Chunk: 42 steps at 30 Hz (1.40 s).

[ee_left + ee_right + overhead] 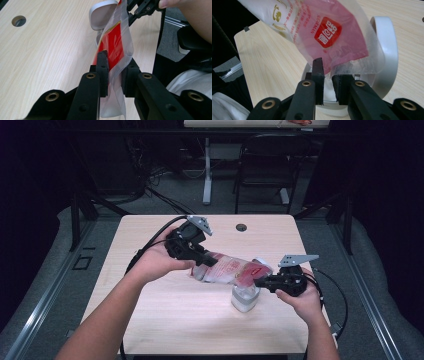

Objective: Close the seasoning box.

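The bag (230, 270) is a soft plastic one, red and white, with white powder inside. I hold it up over the table (165, 320) at both ends, so its long way runs from my left side to my right side. The left end is higher. The right end dips down and hangs just over a small white jar (245, 300). The jar stands on the table with its lid (387, 37) flipped up and open.

My left gripper (200, 256) pinches the shut bottom end of the bag, and its jaws are squeezed tight on the plastic. My right gripper (261, 281) pinches one edge of the bag's mouth, right above the jar. Its jaws are pressed together on that thin edge too.

I think I am pouring the powder into the jar. The jar is right under my right gripper and much nearer to it than to my left one. So the mouth must stay over the jar opening, and lifting my left end higher should slide the powder down. If the mouth slips sideways, powder could spill on the table.
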Each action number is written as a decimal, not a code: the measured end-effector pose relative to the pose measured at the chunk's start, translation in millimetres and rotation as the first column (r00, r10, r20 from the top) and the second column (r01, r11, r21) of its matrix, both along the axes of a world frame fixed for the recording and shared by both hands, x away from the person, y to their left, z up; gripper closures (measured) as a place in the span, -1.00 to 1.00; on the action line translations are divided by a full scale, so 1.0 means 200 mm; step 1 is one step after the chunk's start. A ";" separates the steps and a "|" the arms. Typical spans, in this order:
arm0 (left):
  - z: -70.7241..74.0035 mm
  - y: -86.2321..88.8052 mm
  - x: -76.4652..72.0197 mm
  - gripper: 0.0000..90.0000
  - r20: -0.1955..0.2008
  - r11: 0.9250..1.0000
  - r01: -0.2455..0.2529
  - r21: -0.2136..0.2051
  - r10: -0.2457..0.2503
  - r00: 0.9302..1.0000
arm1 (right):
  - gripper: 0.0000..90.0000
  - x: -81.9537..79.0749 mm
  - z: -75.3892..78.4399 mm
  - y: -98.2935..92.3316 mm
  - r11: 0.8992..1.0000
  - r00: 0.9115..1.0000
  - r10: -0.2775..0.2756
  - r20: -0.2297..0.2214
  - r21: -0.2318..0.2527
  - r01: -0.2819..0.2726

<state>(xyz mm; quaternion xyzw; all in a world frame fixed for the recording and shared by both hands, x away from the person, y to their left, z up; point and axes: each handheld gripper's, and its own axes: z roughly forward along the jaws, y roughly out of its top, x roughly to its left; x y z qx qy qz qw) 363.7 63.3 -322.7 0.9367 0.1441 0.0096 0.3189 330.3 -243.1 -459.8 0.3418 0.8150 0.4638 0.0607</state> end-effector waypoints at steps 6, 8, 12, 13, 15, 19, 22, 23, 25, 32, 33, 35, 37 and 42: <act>0.01 -0.01 0.00 0.75 0.005 1.000 0.000 0.010 0.000 1.000 | 0.79 0.00 0.00 0.00 1.000 1.000 -0.004 -0.002 0.000 0.004; 0.01 -0.01 0.00 0.75 0.007 1.000 0.001 0.010 -0.001 1.000 | 0.79 0.00 0.00 0.00 1.000 1.000 -0.003 0.001 0.005 0.003; 0.00 -0.01 0.01 0.76 0.003 1.000 -0.001 0.005 0.001 1.000 | 0.79 0.00 0.00 -0.01 1.000 1.000 -0.007 -0.002 0.008 0.007; 0.00 -0.02 0.01 0.75 0.004 1.000 0.001 0.009 -0.001 1.000 | 0.79 0.00 -0.01 -0.01 1.000 1.000 -0.010 0.001 0.010 0.010; -0.01 -0.03 0.01 0.75 0.001 1.000 0.005 0.018 -0.005 1.000 | 0.79 -0.01 -0.01 -0.02 1.000 1.000 -0.013 0.001 0.015 0.013; -0.02 -0.03 0.01 0.75 -0.001 1.000 0.008 0.026 -0.008 1.000 | 0.79 -0.01 -0.01 -0.03 0.999 1.000 -0.031 -0.001 0.010 0.031; -0.02 -0.03 0.01 0.75 0.000 1.000 0.008 0.026 -0.008 1.000 | 0.79 -0.01 -0.01 -0.04 0.999 0.999 -0.033 -0.001 0.005 0.033; -0.02 -0.03 0.01 0.75 0.004 1.000 0.005 0.022 -0.005 1.000 | 0.80 -0.01 -0.01 -0.03 0.999 1.000 -0.032 -0.001 0.008 0.032; -0.02 -0.03 0.01 0.76 0.004 1.000 0.005 0.022 -0.005 1.000 | 0.81 -0.01 -0.01 -0.03 1.000 1.000 -0.029 0.002 0.005 0.029; -0.01 -0.03 0.00 0.76 0.008 1.000 0.004 0.024 -0.004 1.000 | 0.80 -0.01 0.00 -0.03 1.000 1.000 -0.030 0.006 -0.001 0.030; -0.01 -0.03 0.00 0.76 0.010 1.000 0.006 0.026 -0.006 1.000 | 0.81 -0.01 0.00 -0.03 1.000 1.000 -0.030 0.006 0.000 0.030; -0.01 -0.03 0.00 0.76 0.013 1.000 0.004 0.026 -0.004 1.000 | 0.81 -0.01 0.00 -0.02 1.000 1.000 -0.030 0.007 0.001 0.030; 0.00 -0.03 0.00 0.76 0.015 1.000 0.004 0.025 -0.004 1.000 | 0.80 -0.01 -0.01 -0.02 1.000 1.000 -0.029 0.005 0.005 0.029; 0.00 -0.03 0.00 0.75 0.014 1.000 0.003 0.026 -0.003 1.000 | 0.80 -0.01 0.00 -0.02 1.000 1.000 -0.029 0.006 0.002 0.029</act>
